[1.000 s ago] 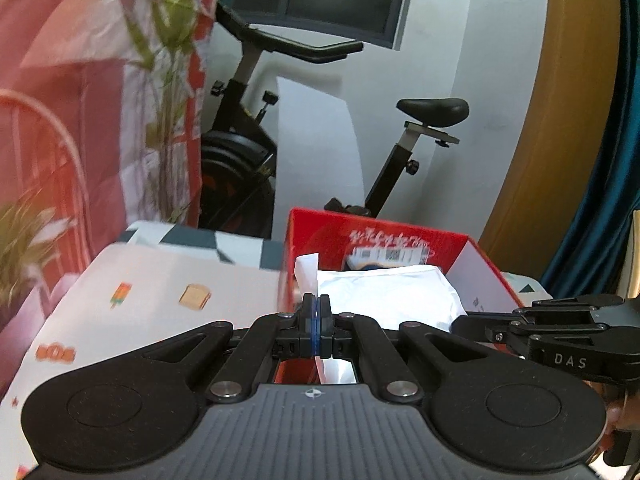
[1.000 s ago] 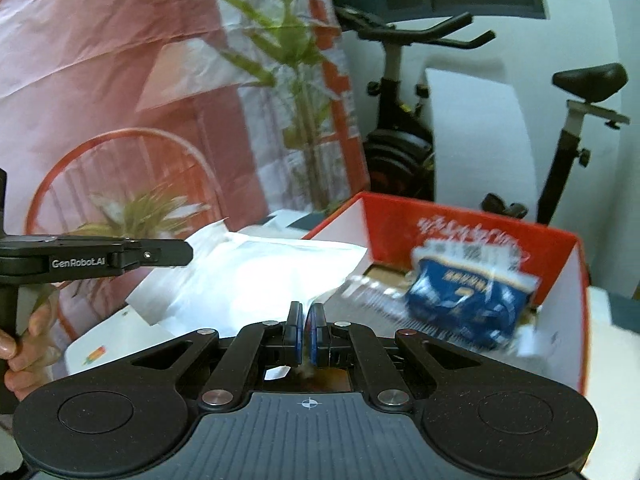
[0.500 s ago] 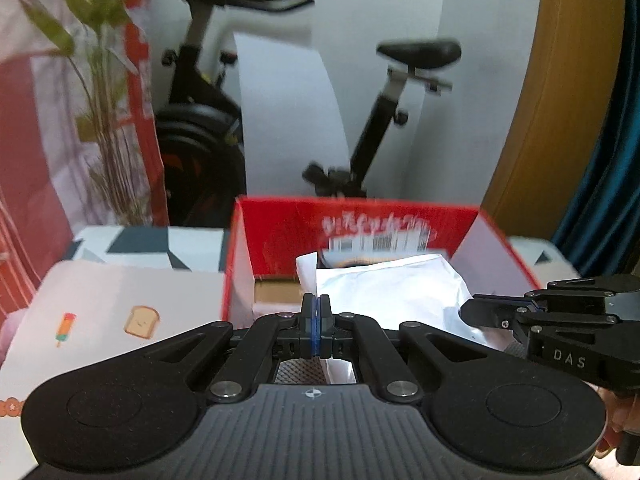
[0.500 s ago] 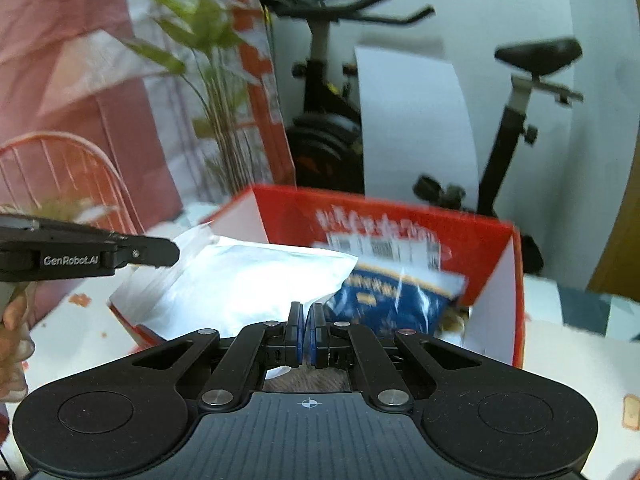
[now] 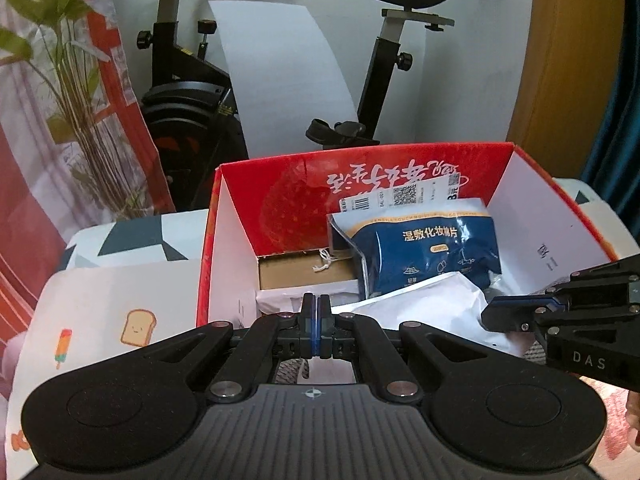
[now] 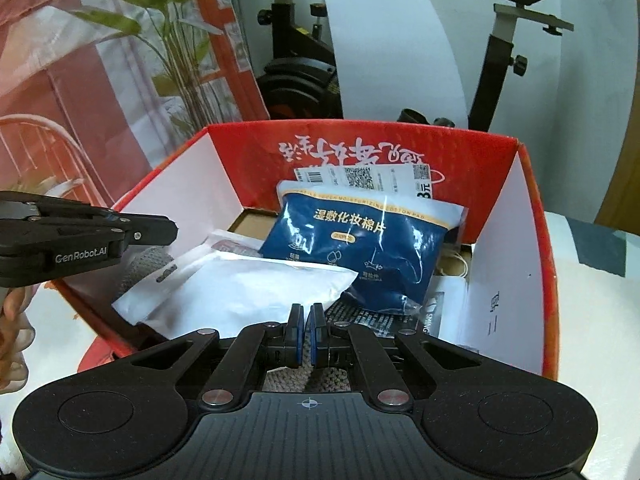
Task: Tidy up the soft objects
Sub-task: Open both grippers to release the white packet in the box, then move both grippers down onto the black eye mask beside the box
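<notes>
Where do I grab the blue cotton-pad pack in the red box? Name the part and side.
Probably the flat sealed top edge of the blue pack, from above. It leans against the back wall of the red box with that seam free; the white pouch overlaps its lower corner.

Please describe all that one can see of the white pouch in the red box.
The white pouch is a flat, soft plastic bag, plain white with a clear strip and hang slot at its left end. It lies tilted over the red box's near left edge, resting on the contents; a grey knitted item shows beneath it. Its right corner overlaps the blue pack. Both grippers, left and right, are shut at its near edge; whether they pinch it cannot be told.
</notes>
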`<action>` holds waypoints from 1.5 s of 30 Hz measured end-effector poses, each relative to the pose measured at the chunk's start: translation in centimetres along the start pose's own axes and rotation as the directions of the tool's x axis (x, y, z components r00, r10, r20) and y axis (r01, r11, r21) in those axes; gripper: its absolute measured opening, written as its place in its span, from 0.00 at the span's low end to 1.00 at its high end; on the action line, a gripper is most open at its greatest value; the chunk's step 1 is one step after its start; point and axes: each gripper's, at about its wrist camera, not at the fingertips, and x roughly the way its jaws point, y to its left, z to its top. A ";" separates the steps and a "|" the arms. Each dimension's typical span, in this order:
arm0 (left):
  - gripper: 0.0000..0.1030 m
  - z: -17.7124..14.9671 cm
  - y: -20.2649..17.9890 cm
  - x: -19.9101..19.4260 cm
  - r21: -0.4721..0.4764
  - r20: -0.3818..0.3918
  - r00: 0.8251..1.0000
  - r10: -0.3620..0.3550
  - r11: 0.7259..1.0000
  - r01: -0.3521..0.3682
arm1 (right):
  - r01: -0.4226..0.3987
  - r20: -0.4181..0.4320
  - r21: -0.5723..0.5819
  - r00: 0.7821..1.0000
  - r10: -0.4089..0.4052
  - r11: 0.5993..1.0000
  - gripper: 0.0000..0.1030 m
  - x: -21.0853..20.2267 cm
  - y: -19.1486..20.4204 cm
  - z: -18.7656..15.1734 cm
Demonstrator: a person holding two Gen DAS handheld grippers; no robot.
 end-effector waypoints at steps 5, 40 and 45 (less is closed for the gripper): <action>0.01 0.0 0.0 0.1 -0.004 -0.003 1.000 0.001 1.000 -0.001 | -0.001 -0.021 0.020 1.000 0.001 1.000 0.03 1.0 0.2 0.0; 0.81 -10.0 3.4 -12.8 -0.111 0.198 0.980 -0.027 0.993 0.050 | -0.059 0.222 -0.043 0.973 0.067 0.997 0.63 -12.3 6.7 -6.1; 0.75 -13.5 4.6 -10.9 -0.178 0.110 0.994 -0.010 0.984 0.029 | -0.066 0.212 -0.005 0.975 0.066 0.998 0.59 -12.7 7.0 -9.5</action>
